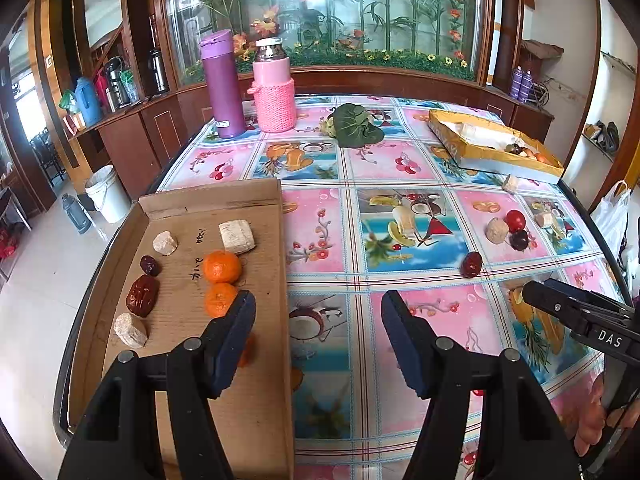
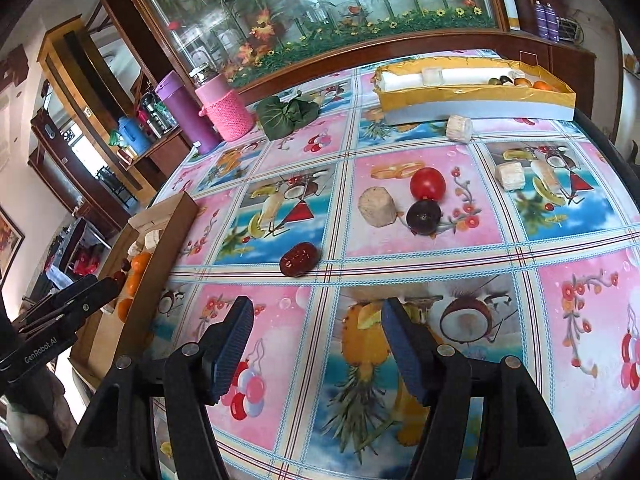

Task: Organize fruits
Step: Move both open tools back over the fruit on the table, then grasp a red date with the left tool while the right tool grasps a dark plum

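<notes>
A cardboard tray (image 1: 180,200) at the left holds two oranges (image 1: 222,266), two red dates (image 1: 143,295) and several beige chunks (image 1: 237,236). My left gripper (image 1: 318,320) hovers open over the tray's right edge and holds nothing. On the tablecloth lie a loose red date (image 2: 299,259), a red tomato (image 2: 427,184), a dark plum (image 2: 423,216) and a beige chunk (image 2: 376,206). My right gripper (image 2: 316,328) stands open and empty above the cloth, a little short of the date. The yellow box (image 2: 476,92) at the back right holds more fruit.
A purple bottle (image 1: 222,84), a pink knitted flask (image 1: 274,88) and a green leafy vegetable (image 1: 356,126) stand at the back of the table. Two more beige chunks (image 2: 510,175) lie near the yellow box. A white bucket (image 1: 108,192) stands on the floor at left.
</notes>
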Motion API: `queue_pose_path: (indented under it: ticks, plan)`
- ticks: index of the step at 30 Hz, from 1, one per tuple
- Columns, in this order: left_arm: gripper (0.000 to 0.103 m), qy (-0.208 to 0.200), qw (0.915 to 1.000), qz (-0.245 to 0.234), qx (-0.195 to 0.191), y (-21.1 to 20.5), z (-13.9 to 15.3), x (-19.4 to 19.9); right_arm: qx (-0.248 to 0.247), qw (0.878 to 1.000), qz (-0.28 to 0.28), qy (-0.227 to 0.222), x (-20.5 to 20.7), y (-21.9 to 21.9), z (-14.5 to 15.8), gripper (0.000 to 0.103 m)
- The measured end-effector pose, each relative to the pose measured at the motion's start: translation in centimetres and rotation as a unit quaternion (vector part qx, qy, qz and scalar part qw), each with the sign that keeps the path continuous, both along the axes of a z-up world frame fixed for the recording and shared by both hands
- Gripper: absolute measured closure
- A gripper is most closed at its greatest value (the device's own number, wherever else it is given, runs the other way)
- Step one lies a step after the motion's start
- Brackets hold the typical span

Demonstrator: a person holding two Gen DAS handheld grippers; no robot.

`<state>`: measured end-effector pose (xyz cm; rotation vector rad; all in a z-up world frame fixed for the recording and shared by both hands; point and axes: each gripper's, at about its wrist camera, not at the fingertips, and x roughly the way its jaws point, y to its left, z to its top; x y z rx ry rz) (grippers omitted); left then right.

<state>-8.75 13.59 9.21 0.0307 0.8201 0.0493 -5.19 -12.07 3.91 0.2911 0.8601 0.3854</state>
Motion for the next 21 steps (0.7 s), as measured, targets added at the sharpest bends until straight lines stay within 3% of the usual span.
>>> queue_pose_path:
  ticks: [7,14,21]
  plan:
    - [0.038,0.015,0.9997,-0.02,0.004,-1.6,-0.5,0.5,0.003,1.0,-0.011,0.005,0.0,-1.7,-0.4,0.032]
    - [0.038,0.033,0.9989,-0.031,-0.006,-2.4,-1.7,1.2,-0.009,0.998,-0.058,0.018,0.4,-6.0,-0.9,0.031]
    - [0.038,0.057,0.9956,-0.063,-0.039,-4.7,-3.4,3.1,-0.027,0.996,-0.083,0.027,2.8,-8.4,-0.5,0.032]
